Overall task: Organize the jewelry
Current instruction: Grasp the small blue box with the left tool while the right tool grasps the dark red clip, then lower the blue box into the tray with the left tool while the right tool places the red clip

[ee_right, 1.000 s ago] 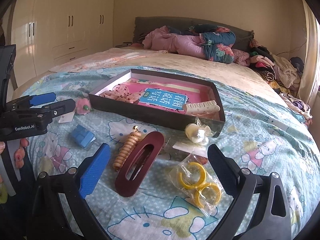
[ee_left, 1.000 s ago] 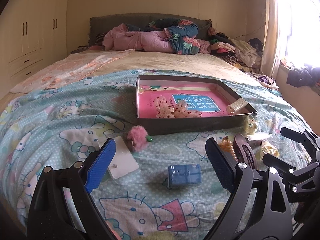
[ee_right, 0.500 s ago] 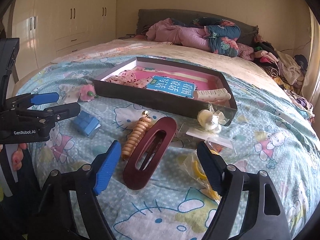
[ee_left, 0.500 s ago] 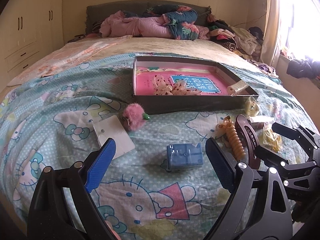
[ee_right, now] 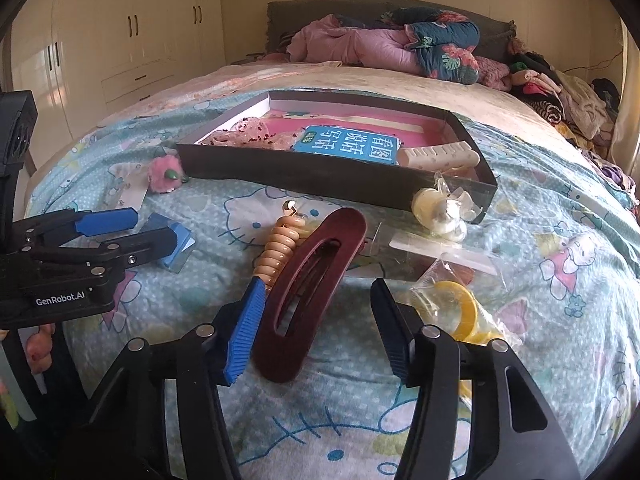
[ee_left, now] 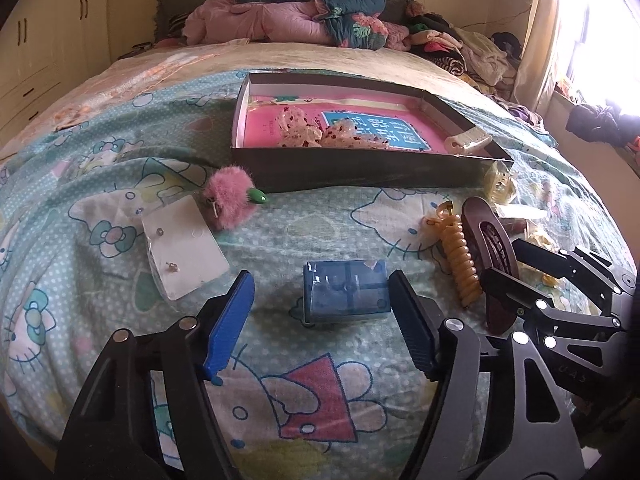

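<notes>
A dark shallow box [ee_left: 360, 168] [ee_right: 320, 172] with a pink lining lies on the bed and holds speckled fabric pieces and a cream clip [ee_right: 440, 158]. My left gripper [ee_left: 320, 316] is open, its fingers either side of a small blue box [ee_left: 346, 296] [ee_right: 176, 240]. My right gripper [ee_right: 316, 320] is open around the near end of a dark red oval hair clip [ee_right: 312, 288] [ee_left: 490, 248]. A beaded tan clip [ee_right: 280, 248] [ee_left: 460, 264] lies beside it.
A pink fluffy clip [ee_left: 230, 200] and a white earring card [ee_left: 184, 248] lie at the left. A cream flower clip [ee_right: 440, 212], a clear packet [ee_right: 444, 256] and bagged yellow rings [ee_right: 460, 312] lie at the right. Bedding and clothes are piled at the headboard.
Both grippers have moved forward and down. The left now brackets the blue box and the right brackets the dark red clip. Nothing has been gripped.
</notes>
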Demonstrator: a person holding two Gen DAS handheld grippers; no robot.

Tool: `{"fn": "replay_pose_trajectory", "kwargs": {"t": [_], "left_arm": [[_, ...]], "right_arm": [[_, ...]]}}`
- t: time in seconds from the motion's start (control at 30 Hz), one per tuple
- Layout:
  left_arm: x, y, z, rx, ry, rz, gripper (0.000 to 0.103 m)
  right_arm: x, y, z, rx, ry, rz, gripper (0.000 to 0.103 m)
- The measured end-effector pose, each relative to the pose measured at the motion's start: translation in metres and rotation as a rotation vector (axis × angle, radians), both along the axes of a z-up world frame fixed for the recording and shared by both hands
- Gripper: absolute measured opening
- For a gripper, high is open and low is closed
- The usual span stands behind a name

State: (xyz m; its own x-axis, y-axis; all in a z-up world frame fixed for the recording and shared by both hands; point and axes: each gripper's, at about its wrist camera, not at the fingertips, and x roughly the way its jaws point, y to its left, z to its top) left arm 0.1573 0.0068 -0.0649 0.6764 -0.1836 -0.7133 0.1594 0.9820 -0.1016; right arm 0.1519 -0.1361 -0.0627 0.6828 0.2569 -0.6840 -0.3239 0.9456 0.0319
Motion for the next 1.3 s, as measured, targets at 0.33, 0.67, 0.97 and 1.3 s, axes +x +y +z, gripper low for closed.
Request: {"fn": "replay_pose_trajectory", "kwargs": {"t": [0.33,0.67,0.97,1.3], "left_arm": [[0.004,-0.008,-0.006,-0.005,0.026,-0.029,0.036],[-0.003,-0.012,0.003,-0.002,-0.022,-0.034,0.036],[-0.009,-0.016,0.016,-0.028,-0.049,-0.04,0.036],[-0.006,-0.036,0.031,-0.026,-0.079,-0.071,0.036]], "right_arm": [[-0.003,0.005,-0.002,0.03,0.014,0.028,0.01],[-0.014,-0.008,0.01,0.055,-0.036,0.037,0.009],[-0.029,-0.022,0.026,0.057,-0.087,0.038,0.009],[-0.034,-0.042,0.038,0.071,-0.116,0.0,0.009]]}}
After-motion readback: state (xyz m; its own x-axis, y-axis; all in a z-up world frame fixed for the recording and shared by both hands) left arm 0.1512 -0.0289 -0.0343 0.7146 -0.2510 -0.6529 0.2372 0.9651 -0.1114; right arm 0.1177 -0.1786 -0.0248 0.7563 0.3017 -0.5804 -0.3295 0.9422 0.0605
